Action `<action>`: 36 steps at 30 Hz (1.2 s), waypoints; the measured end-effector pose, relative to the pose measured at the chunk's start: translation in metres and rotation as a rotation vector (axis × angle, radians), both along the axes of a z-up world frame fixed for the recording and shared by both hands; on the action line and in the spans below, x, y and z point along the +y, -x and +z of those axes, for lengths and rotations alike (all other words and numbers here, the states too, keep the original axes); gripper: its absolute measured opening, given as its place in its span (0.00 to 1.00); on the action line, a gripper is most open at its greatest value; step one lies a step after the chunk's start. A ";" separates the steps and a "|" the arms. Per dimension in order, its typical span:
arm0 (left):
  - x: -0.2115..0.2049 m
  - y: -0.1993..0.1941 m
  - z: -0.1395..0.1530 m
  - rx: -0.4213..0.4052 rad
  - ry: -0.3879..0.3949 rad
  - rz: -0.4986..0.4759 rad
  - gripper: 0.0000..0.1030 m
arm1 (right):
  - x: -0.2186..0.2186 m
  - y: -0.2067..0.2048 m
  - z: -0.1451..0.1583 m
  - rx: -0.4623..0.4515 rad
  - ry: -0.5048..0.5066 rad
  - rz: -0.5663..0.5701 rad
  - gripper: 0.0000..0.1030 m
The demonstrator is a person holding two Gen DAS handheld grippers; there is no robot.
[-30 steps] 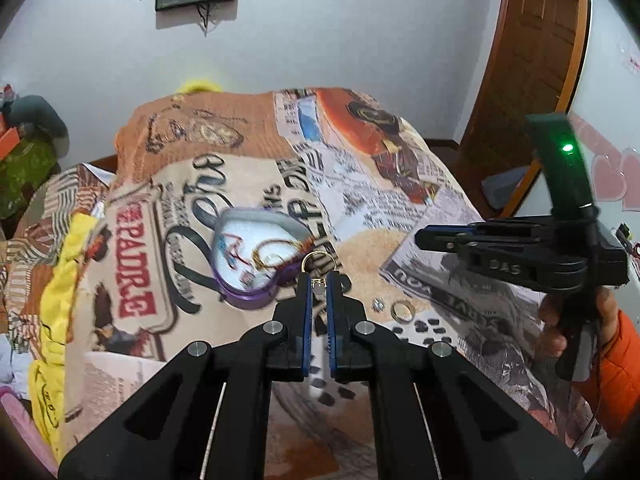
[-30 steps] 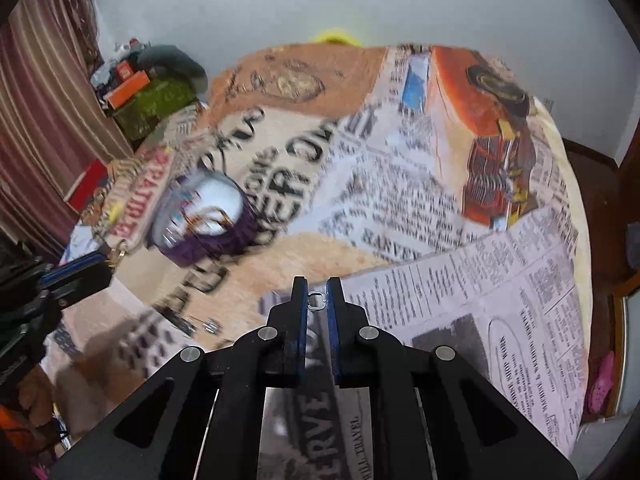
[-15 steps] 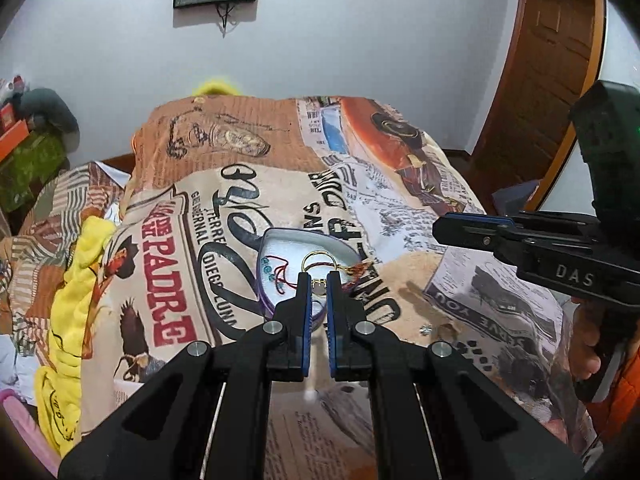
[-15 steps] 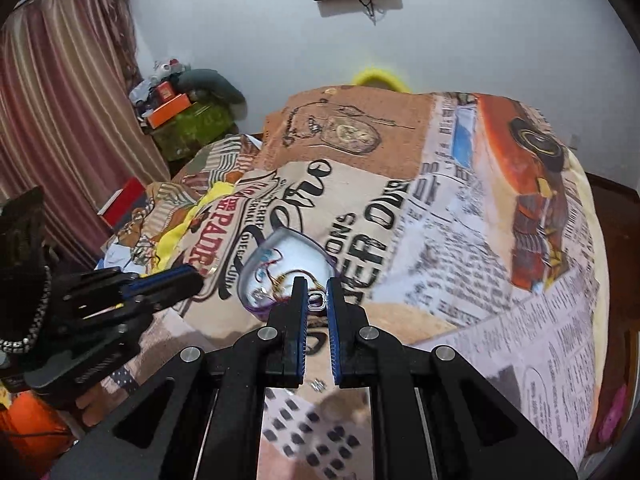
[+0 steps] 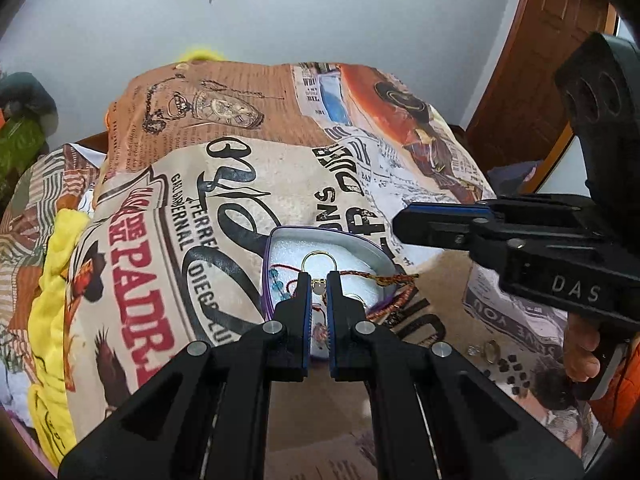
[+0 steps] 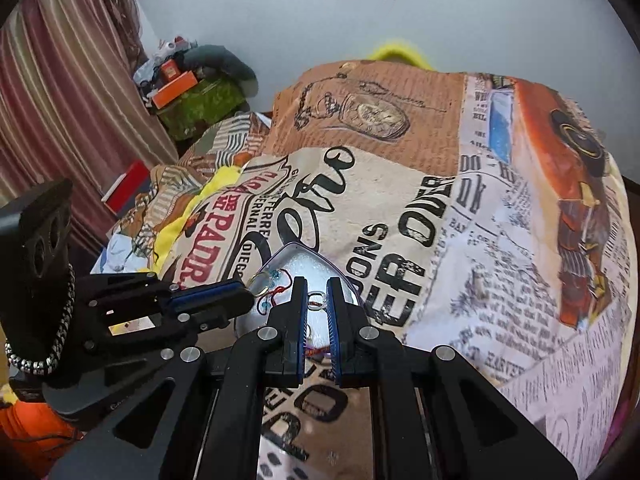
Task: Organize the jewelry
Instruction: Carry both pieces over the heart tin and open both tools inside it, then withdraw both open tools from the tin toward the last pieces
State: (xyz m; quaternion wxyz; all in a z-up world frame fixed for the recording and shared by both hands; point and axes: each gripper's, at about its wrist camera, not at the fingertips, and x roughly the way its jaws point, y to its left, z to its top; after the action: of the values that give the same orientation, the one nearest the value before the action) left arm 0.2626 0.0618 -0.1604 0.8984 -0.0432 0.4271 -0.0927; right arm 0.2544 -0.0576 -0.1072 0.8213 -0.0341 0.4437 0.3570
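Left wrist view shows the left gripper (image 5: 319, 280) over a heart-shaped tin (image 5: 362, 242) that sits on a printed bedspread (image 5: 224, 184). Its fingers are pinched on a gold ring (image 5: 316, 258), which stands up above the fingertips over the tin's white foam lining. Braided bracelets (image 5: 394, 280) and a string of blue beads (image 5: 276, 280) lie inside the tin, some spilling over its right rim. Right of the tin, on the bedspread, a second ring (image 5: 490, 350) and a small stud (image 5: 472, 350) lie near each other. The right gripper (image 5: 404, 228) reaches in from the right, its tip near the tin's far right edge.

Right wrist view shows the right gripper (image 6: 317, 292) closed on a small silver ring (image 6: 317, 300), held above the tin (image 6: 296, 256). The left gripper (image 6: 250, 294) comes in from the left with the gold ring (image 6: 262, 284) at its tip, over the tin's left side.
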 end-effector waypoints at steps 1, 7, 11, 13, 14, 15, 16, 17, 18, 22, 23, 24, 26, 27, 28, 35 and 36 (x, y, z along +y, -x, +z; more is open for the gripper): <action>0.000 -0.002 -0.001 0.002 -0.004 -0.005 0.05 | 0.003 -0.001 -0.002 0.001 0.009 0.006 0.08; -0.003 -0.008 -0.006 0.008 -0.017 -0.044 0.05 | 0.014 -0.006 -0.013 0.017 0.046 0.032 0.08; -0.004 -0.009 -0.008 0.014 -0.024 -0.057 0.05 | 0.018 -0.009 -0.018 0.031 0.057 0.038 0.08; -0.002 -0.010 -0.009 0.018 -0.023 -0.054 0.05 | 0.020 -0.010 -0.020 0.036 0.060 0.036 0.08; -0.001 -0.010 -0.009 0.021 -0.024 -0.049 0.05 | 0.020 -0.011 -0.021 0.040 0.061 0.034 0.08; 0.001 -0.010 -0.009 0.022 -0.025 -0.044 0.05 | 0.020 -0.011 -0.022 0.044 0.063 0.033 0.08; 0.003 -0.009 -0.009 0.021 -0.023 -0.037 0.05 | 0.021 -0.012 -0.022 0.046 0.065 0.032 0.08; 0.005 -0.009 -0.009 0.022 -0.021 -0.031 0.05 | 0.021 -0.012 -0.023 0.047 0.070 0.031 0.08; 0.008 -0.008 -0.008 0.023 -0.018 -0.022 0.05 | 0.021 -0.013 -0.024 0.047 0.073 0.031 0.08; 0.019 -0.001 -0.005 0.015 -0.011 0.005 0.06 | 0.025 -0.012 -0.025 0.044 0.088 0.037 0.08; 0.022 0.000 -0.004 0.012 -0.011 0.012 0.07 | 0.026 -0.011 -0.025 0.037 0.092 0.037 0.08; 0.025 0.001 -0.004 0.009 -0.011 0.021 0.08 | 0.027 -0.011 -0.025 0.031 0.099 0.037 0.08; 0.030 0.003 -0.003 0.005 -0.017 0.042 0.15 | 0.029 -0.010 -0.025 0.025 0.112 0.041 0.08; 0.033 0.004 -0.003 0.003 -0.021 0.052 0.17 | 0.030 -0.010 -0.026 0.027 0.118 0.044 0.08; 0.035 0.005 -0.003 0.002 -0.023 0.061 0.20 | 0.032 -0.010 -0.026 0.028 0.123 0.046 0.08; 0.042 0.009 -0.006 0.016 -0.024 0.077 0.24 | 0.034 -0.007 -0.024 0.006 0.162 0.042 0.22; 0.042 0.010 -0.006 0.018 -0.025 0.075 0.24 | 0.033 -0.007 -0.023 0.003 0.161 0.041 0.24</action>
State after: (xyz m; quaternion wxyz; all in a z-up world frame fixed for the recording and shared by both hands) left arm 0.2524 0.1038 -0.1663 0.8978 -0.0488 0.4344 -0.0531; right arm 0.2611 -0.0245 -0.1299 0.8078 -0.1086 0.4714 0.3368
